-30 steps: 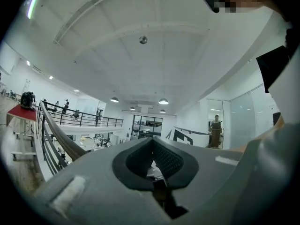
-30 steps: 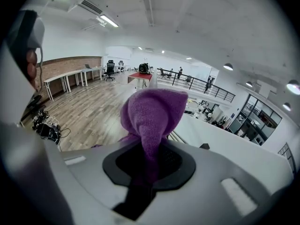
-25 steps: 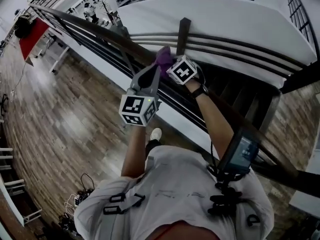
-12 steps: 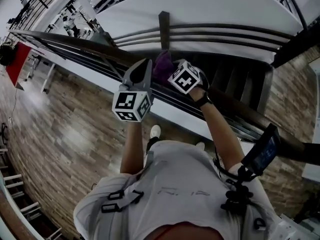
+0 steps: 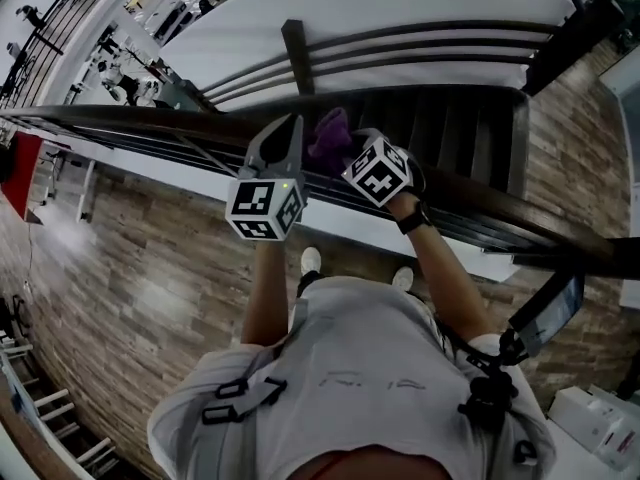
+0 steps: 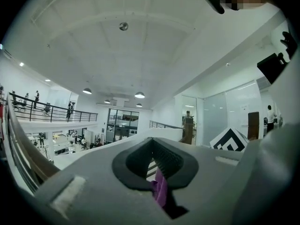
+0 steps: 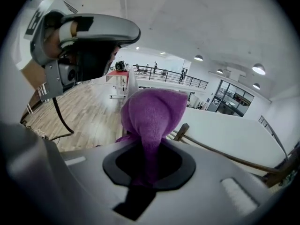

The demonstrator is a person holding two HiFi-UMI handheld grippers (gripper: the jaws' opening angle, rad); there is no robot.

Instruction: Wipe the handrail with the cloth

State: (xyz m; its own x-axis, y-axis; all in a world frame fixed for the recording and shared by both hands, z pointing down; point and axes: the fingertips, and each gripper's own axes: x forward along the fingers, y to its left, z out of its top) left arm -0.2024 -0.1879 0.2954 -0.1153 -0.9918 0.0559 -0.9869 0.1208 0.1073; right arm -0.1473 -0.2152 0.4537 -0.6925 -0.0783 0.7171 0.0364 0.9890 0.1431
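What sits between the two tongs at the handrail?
A bunched purple cloth, pinched in the right tongs, with the left tongs close beside it. The head view shows it, at the handrail.

Cloth (image 5: 328, 133) over the handrail (image 5: 170, 121), held in the right gripper's (image 5: 343, 150) fingers. Left gripper (image 5: 289, 126) just left of it. Stairs (image 5: 450, 128) beyond the handrail; floor (image 5: 130, 268) before it.

The handrail (image 5: 150, 121) runs off both sides of view.
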